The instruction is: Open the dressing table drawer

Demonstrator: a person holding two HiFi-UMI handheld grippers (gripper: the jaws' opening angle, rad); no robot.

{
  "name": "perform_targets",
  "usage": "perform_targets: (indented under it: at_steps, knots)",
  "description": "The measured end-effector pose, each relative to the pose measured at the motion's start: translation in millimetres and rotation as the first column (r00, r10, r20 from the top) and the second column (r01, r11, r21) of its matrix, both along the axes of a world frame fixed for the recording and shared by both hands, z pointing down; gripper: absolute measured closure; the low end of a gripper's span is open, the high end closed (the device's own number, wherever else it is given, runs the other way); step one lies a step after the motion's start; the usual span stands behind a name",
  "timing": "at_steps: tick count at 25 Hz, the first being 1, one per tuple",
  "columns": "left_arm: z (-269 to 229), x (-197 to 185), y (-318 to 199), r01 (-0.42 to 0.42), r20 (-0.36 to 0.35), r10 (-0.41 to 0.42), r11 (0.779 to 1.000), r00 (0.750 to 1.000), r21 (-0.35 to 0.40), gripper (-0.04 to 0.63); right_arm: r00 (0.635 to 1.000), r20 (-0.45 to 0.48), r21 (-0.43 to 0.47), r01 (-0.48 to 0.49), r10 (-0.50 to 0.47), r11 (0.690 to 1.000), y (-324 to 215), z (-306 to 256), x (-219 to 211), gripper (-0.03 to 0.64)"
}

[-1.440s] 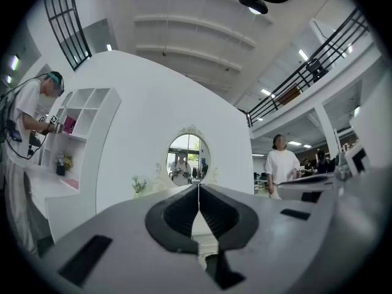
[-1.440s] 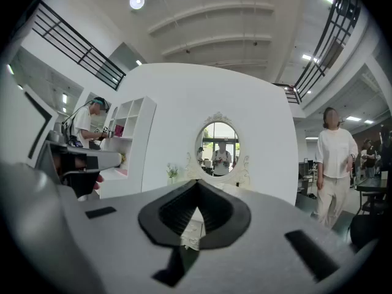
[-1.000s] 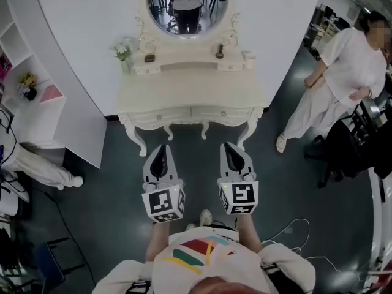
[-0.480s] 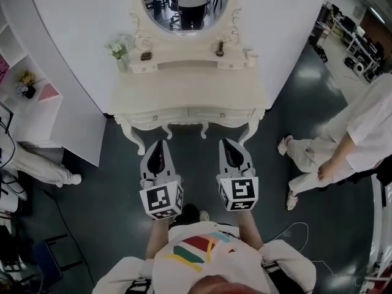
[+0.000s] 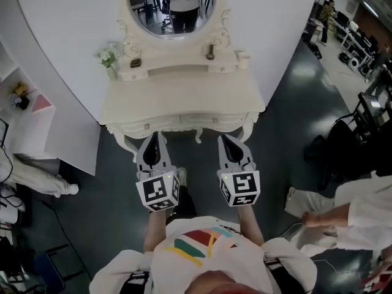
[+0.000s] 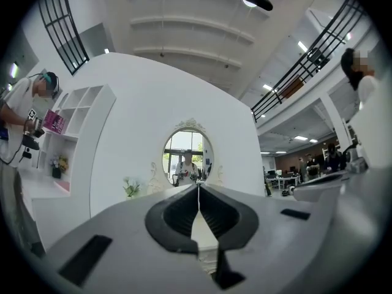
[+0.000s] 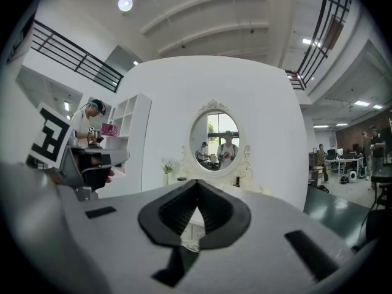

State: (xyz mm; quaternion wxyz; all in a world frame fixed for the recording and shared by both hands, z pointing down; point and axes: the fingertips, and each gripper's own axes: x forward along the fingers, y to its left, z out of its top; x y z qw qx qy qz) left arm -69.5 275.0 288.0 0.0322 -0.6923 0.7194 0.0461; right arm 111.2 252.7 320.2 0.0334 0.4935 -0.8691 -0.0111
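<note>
Dark grey floor (image 5: 110, 182), curved white wall (image 5: 73, 35), and a cream dressing table (image 5: 177, 94) standing against it w/ an oval mirror (image 5: 165, 5) above. Left tool (image 5: 153, 136) is showing its jaws pressed together, nothing btwn them. Right tool (image 5: 224, 139) is likewise closed & empty. Both are pointing roughly level at the table's front edge, tips reaching up to it in head view; can't tell any contact. Two drawers are lying side by side along that front edge, long axis running left-right across the tools' line. Left drawer (image 5: 160, 125) is sitting w/ its knob (image 5: 146, 127) almost straight ahead of left tool. Right drawer (image 5: 229, 119) is lying ahead of right tool. Both drawers are looking shut. Either hand is about equally near; jaws prob. need spreading first to take a knob.
</note>
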Motion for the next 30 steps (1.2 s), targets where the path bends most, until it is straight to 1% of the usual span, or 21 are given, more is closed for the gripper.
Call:
perform_targets:
  at_steps: [6, 13, 16, 20, 22, 25, 30]
  knots:
    - [-5, -2, -43, -0.039, 0.013, 0.038, 0.999, 0.999, 0.035, 0.588, 1.0, 0.015, 0.036, -0.023, 0.022, 0.999, -36, -5, -4, 0.617]
    - [6, -25, -100, -0.032, -0.007, 0.033, 0.999, 0.999, 0.027, 0.588, 1.0, -0.015, 0.033, -0.025, 0.025, 0.999, -94, 5, -27, 0.617]
    - [16, -38, -131, -0.028, -0.016, 0.028, 1.0, 0.999, 0.011, 0.588, 0.999, -0.027, 0.012, -0.024, 0.024, 1.0, -128, 15, -42, 0.617]
    - [23, -57, -180, -0.022, 0.014, 0.022, 1.0, 1.0, -0.006, 0.588, 0.999, -0.051, -0.008, -0.008, 0.008, 1.0, -177, 17, -71, 0.617]
    - [19, -67, -208, -0.027, 0.011, 0.027, 1.0, 1.0, -0.011, 0.588, 0.998, -0.058, -0.013, -0.003, 0.002, 1.0, -205, 12, -85, 0.617]
    - [6, -85, -253, -0.035, 0.015, 0.035, 0.999, 0.999, -0.006, 0.588, 0.999, -0.053, -0.009, -0.008, 0.007, 1.0, -251, 1, -106, 0.617]
    - [-7, -116, -326, -0.048, 0.047, 0.047, 0.998, 0.998, 0.027, 0.588, 0.999, -0.041, 0.004, -0.027, 0.027, 1.0, -331, -13, -139, 0.617]
